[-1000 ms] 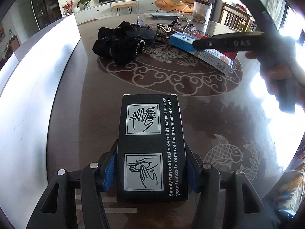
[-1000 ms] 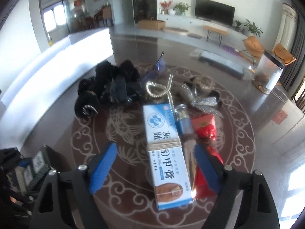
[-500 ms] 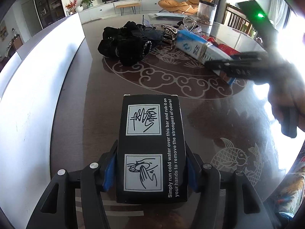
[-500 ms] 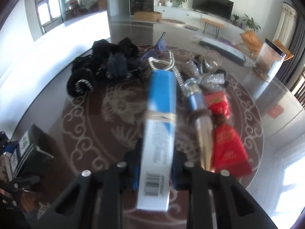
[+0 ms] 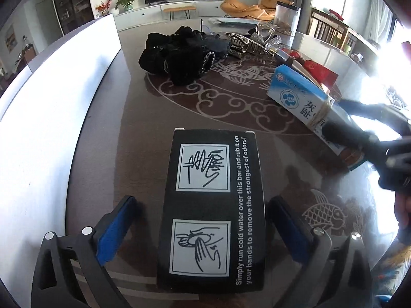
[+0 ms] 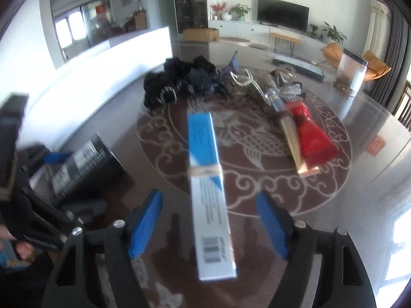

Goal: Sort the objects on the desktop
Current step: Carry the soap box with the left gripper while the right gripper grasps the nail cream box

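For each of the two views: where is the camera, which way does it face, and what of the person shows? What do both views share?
Left wrist: on the left gripper, angled down the table toward the TV wall; jaws opening around the black box; the right gripper and a hand show at right.
Right wrist: on the right gripper, angled down the table; jaws opening around the blue box; the left gripper shows at left.
Shared: both boxes, the black pile, the red packet.

Daylit, blown-out glare at right off glossy table [image 5: 102,154]; right wrist view motion-blurred; heavy fisheye bending, dark corners.
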The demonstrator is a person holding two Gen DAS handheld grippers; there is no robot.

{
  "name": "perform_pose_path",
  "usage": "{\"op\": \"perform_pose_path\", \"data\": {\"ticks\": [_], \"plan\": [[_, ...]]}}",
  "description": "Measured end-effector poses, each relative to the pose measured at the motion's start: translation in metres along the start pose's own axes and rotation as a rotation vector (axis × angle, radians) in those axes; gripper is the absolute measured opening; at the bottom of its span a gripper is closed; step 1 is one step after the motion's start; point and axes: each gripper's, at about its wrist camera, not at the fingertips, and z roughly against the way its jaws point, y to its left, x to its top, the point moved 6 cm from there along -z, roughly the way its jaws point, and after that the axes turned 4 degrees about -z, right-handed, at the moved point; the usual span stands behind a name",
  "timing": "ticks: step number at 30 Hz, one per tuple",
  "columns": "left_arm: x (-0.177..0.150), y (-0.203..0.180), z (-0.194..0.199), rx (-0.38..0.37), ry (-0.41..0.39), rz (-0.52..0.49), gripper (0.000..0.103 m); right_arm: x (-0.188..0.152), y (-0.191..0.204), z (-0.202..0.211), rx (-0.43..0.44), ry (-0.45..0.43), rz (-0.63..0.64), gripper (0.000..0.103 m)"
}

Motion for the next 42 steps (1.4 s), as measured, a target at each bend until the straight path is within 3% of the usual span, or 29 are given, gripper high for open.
{"op": "perform_pose_path", "data": {"ticks": [3,4,9,11,14,18,23,24,25,26,32,36,42], "plan": [[-0.003,0.005,0.001,0.007,0.002,0.014,0.103,0.007,-0.011,-0.002,-0.086,0.014,0.004,0.073],[-0.003,0.006,0.001,0.009,0.004,0.017,0.103,0.008,-0.019,-0.003,-0.093,0.021,-0.016,0.069],[-0.008,0.009,0.003,0.012,0.015,0.024,0.103,-0.002,-0.075,0.011,-0.099,0.019,-0.267,0.063],[-0.008,0.009,0.003,0.013,0.011,0.024,0.103,-0.005,-0.084,0.015,-0.074,0.016,-0.296,0.063],[-0.005,0.008,0.001,0.017,0.007,0.03,0.103,-0.002,-0.066,0.017,-0.015,0.014,-0.211,0.065],[0.0,0.005,-0.002,0.028,0.004,0.049,0.103,0.001,-0.036,-0.008,-0.057,0.071,-0.022,0.07],[-0.001,0.005,-0.002,0.04,-0.026,0.066,0.103,-0.007,-0.026,-0.033,-0.09,0.09,0.02,0.074],[-0.001,0.005,-0.002,0.039,-0.036,0.064,0.103,-0.008,-0.026,-0.034,-0.086,0.082,0.014,0.083],[0.0,0.004,-0.003,0.039,-0.042,0.063,0.103,-0.01,-0.027,-0.038,-0.087,0.084,0.006,0.098],[0.001,0.004,-0.004,0.039,-0.045,0.063,0.103,-0.011,-0.027,-0.042,-0.104,0.08,0.009,0.103],[0.015,0.002,-0.011,0.038,-0.048,0.059,0.103,-0.014,-0.03,-0.045,-0.104,0.069,0.01,0.103],[0.012,0.001,-0.01,0.04,-0.092,0.055,0.103,-0.015,-0.03,-0.046,-0.105,0.068,0.01,0.103],[0.029,0.0,-0.02,0.007,-0.067,0.008,0.103,-0.015,-0.029,-0.046,-0.105,0.068,0.01,0.103]]}}
